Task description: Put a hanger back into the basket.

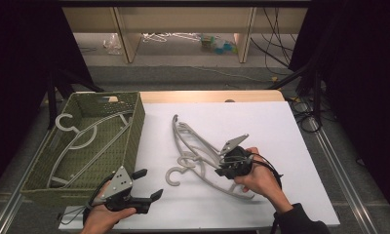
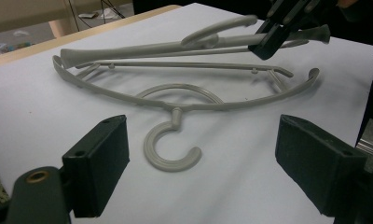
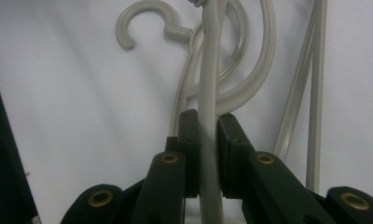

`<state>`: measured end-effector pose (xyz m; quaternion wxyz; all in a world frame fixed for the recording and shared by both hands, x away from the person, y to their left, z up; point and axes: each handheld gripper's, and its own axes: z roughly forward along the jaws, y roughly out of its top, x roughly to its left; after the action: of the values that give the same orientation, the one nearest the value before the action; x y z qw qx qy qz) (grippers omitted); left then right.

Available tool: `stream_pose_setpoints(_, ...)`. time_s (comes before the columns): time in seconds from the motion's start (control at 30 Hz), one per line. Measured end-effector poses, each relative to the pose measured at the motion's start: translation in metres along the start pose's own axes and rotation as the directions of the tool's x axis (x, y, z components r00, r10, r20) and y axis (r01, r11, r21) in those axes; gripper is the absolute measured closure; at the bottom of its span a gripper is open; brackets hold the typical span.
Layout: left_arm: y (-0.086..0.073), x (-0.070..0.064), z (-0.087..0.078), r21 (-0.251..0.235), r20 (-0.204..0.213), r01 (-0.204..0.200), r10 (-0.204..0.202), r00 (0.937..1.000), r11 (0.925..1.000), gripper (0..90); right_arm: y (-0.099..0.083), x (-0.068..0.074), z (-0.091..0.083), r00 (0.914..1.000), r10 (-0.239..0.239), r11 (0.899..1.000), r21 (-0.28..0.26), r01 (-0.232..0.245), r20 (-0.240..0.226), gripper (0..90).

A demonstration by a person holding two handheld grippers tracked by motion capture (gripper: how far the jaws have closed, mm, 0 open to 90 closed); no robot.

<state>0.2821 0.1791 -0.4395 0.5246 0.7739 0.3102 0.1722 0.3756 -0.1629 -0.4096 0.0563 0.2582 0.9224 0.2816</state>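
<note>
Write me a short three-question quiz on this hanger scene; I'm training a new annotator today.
1. True or false: the right hand-held gripper is shut on a grey hanger.
2. How do the left hand-held gripper's jaws stand? A) clamped on a hanger B) open, holding nothing C) inside the basket
3. What lies in the green basket?

Key
1. True; its jaws pinch the hanger's arm.
2. B
3. At least one grey hanger.

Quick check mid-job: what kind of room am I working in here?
Probably a lab or workshop recording rig: a white-topped table flanked by black curtains, loose cables and clutter on the bare floor beyond.
</note>
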Motion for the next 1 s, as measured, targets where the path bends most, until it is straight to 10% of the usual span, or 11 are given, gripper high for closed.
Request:
stream_pose_setpoints(0.53, 0.014, -0.004, 0.024, 0.038, -0.017, -0.164, 0.165, 0.9861, 0.9856, 25.9, -0.013, 0.024, -0.018, 0.9788, -0.136, 0.990, -0.045, 0.131, -0.153, 82.2)
stream_pose_setpoints(1.0, 0.029, -0.010, 0.054, 0.108, 0.138, -0.318, 0.303, 0.9430, 0.9420, 25.7, -0.017, 0.037, -0.019, 0.9530, -0.201, 0.980, -0.050, 0.195, -0.226, 82.3)
